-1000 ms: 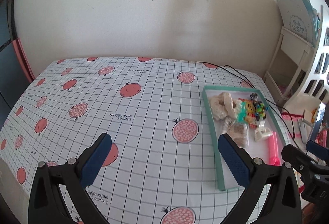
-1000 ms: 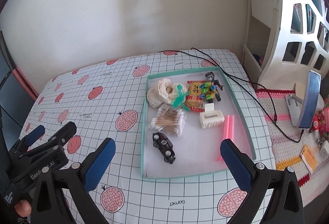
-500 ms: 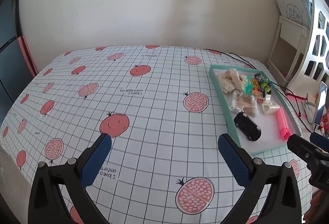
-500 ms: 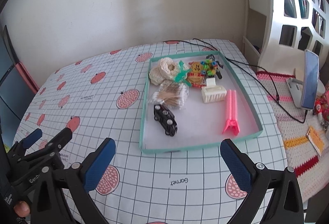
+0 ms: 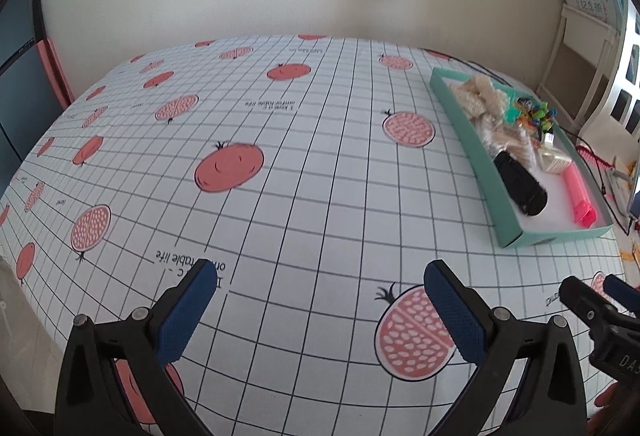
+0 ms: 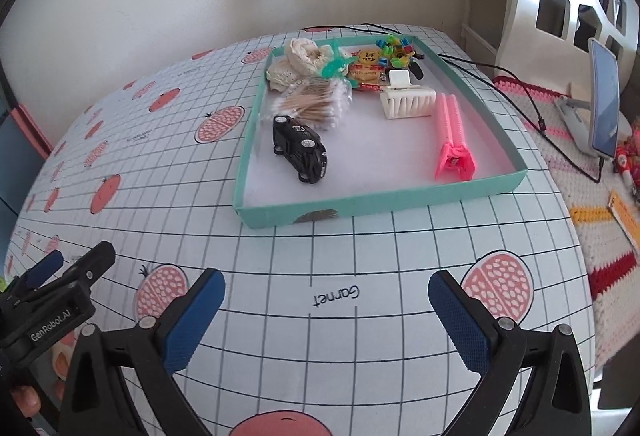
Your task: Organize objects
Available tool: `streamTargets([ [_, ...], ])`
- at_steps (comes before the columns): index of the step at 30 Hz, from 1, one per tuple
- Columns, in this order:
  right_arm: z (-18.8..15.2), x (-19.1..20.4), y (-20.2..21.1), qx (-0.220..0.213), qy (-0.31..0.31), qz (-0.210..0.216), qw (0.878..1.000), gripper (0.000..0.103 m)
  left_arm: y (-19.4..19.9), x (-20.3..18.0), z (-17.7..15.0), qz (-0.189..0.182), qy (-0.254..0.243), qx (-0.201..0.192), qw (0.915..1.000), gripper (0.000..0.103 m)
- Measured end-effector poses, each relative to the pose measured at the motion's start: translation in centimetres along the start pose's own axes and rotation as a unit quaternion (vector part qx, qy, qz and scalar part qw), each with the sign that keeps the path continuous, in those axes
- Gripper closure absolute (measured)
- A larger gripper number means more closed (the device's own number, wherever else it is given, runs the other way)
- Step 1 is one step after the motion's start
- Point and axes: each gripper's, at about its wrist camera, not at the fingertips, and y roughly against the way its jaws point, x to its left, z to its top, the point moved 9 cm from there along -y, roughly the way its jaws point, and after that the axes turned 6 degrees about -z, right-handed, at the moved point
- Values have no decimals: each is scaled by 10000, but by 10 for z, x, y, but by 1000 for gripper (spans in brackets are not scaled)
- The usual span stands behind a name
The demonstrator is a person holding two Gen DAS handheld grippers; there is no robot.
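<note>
The right gripper (image 6: 326, 312) and the left gripper (image 5: 320, 300) both hang over the tablecloth (image 5: 304, 156) with their jaws wide apart, holding nothing. The green tray (image 6: 360, 202) sits ahead of the right one, with a black toy car (image 6: 300, 148), a pink clip (image 6: 454, 140) and a bag of cotton swabs (image 6: 316, 104) inside. The bag looks soft and could slip, and a push might roll the car. The cloth reads "Garnet", the left gripper "GenRobot.AI".
</note>
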Motion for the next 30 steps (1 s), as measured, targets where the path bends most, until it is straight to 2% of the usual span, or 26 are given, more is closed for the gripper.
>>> streamTargets([
  [8,-4,-4,-14,20,13,-144,9999,0,-17,5,-13,116,-9,214,9997,0],
  [21,-8,-6,-27,14,69,-402,9992,0,-30,5,-18,175,-39,205,9996,0],
  [30,-12,-7,-35,71,133,-521,9985,0,-36,3,-21,86,48,233,9997,0],
])
